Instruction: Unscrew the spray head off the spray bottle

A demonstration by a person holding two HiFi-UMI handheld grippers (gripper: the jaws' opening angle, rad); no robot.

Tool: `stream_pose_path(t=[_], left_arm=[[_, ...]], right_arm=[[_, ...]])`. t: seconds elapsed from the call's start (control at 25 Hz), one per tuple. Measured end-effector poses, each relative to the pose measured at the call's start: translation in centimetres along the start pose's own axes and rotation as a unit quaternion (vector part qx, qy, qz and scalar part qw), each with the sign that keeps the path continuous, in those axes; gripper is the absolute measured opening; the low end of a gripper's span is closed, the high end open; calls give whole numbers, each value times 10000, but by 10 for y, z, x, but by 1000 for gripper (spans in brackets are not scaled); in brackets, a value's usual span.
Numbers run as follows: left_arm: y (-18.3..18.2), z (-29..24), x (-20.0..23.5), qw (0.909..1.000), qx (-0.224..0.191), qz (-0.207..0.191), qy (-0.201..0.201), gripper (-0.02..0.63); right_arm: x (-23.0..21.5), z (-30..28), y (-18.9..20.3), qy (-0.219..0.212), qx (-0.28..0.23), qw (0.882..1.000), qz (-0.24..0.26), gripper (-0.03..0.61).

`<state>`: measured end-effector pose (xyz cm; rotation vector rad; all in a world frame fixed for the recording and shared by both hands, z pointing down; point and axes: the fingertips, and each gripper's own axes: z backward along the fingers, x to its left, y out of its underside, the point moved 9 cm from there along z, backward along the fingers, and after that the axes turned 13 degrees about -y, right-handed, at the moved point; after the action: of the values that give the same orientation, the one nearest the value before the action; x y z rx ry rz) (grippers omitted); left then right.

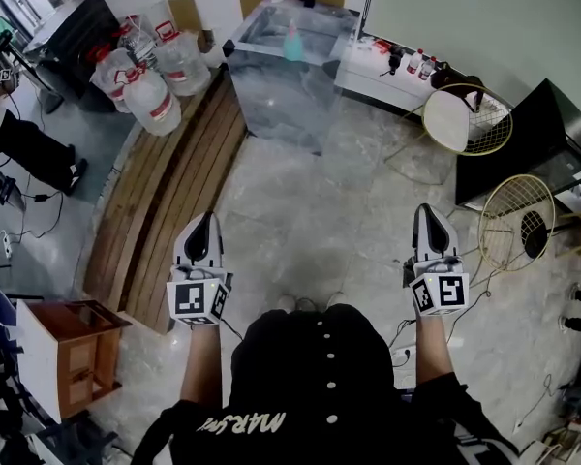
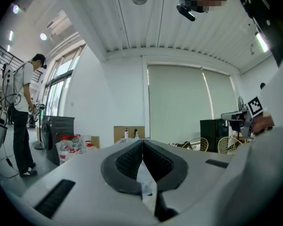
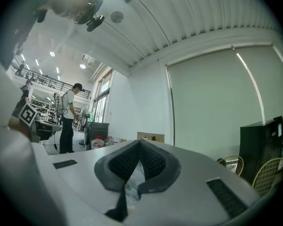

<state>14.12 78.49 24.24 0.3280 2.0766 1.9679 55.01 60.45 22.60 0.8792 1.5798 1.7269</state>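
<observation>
A teal spray bottle (image 1: 292, 42) stands on a clear glass table (image 1: 281, 90) at the far end of the room, well ahead of both grippers. My left gripper (image 1: 204, 218) is held level at waist height over the stone floor. Its jaws are shut with nothing between them, and in the left gripper view the pads (image 2: 132, 160) meet along a thin line. Level at the right, my right gripper (image 1: 425, 210) is also shut and empty, its pads (image 3: 151, 161) pressed together. Neither gripper is near the bottle.
Large water jugs (image 1: 153, 95) and a stack of wooden planks (image 1: 165, 192) lie at the left. Two wire chairs (image 1: 470, 119) (image 1: 516, 221) and a black cabinet (image 1: 533, 139) stand at the right. A small wooden cabinet (image 1: 68, 352) is near left. A person (image 2: 23, 112) stands far left.
</observation>
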Motion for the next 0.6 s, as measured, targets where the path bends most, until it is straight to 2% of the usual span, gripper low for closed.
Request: stream_pose_path(t=[0.24,0.4,0.6], left_arm=[[5,-9,37,9997,54,-94,215,26],[7,-19,56,9990,30,-155,418,26],[10,-33,68,9991,55,-89,417,26]], right_arm=[[29,-20,7,251,-44,9995,-197,12],[46,-37,7,247,1,9996,-108,12],[51,-55,8,246,-94,9996,-111,13]])
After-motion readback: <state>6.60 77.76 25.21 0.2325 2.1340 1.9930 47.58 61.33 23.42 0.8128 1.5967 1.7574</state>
